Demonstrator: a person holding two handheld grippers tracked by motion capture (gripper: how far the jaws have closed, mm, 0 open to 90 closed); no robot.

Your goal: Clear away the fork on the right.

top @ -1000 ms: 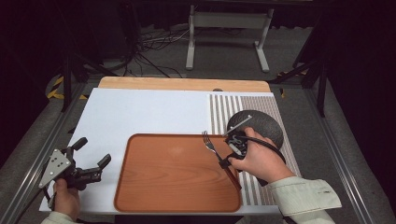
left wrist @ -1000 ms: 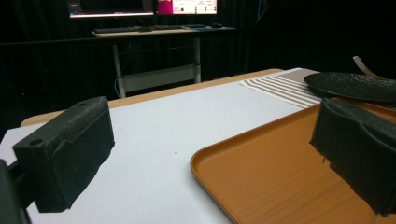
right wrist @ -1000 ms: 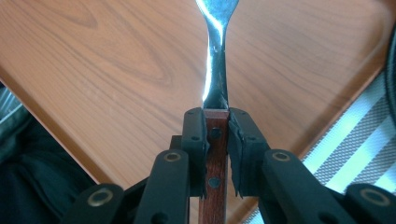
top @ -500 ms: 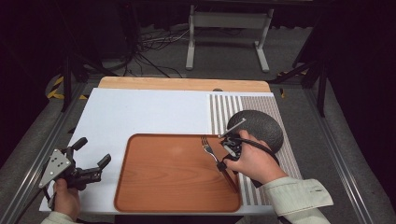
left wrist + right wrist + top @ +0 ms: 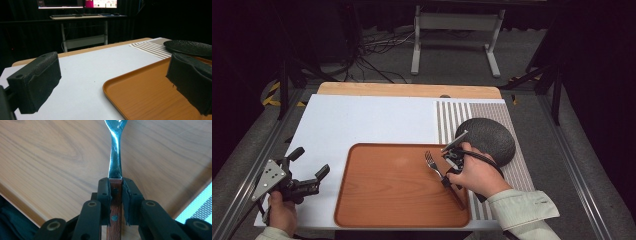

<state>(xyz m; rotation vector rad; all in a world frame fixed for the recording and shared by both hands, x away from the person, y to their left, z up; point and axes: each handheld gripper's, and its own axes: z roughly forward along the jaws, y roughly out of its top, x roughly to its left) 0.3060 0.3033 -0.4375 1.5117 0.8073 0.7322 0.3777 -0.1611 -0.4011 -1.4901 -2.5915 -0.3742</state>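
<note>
A fork (image 5: 435, 166) with a wooden handle (image 5: 115, 202) and steel tines is clamped in my right gripper (image 5: 447, 178), over the right part of the brown wooden tray (image 5: 387, 190). In the right gripper view both pads (image 5: 105, 195) press the handle, and the steel neck points away over the tray (image 5: 55, 152). My left gripper (image 5: 309, 167) rests at the table's front left, jaws wide apart with nothing between them. In the left gripper view its pads (image 5: 37, 80) frame the tray's near corner (image 5: 140, 95).
A dark round plate (image 5: 487, 137) lies on a striped placemat (image 5: 452, 117) right of the tray. The white table top (image 5: 362, 120) stretches behind the tray. A metal stand (image 5: 457, 22) and cables are on the floor beyond.
My right hand has sunk with the fork, bringing it lower over the tray and slightly nearer the front. The left gripper has stayed where it was.
</note>
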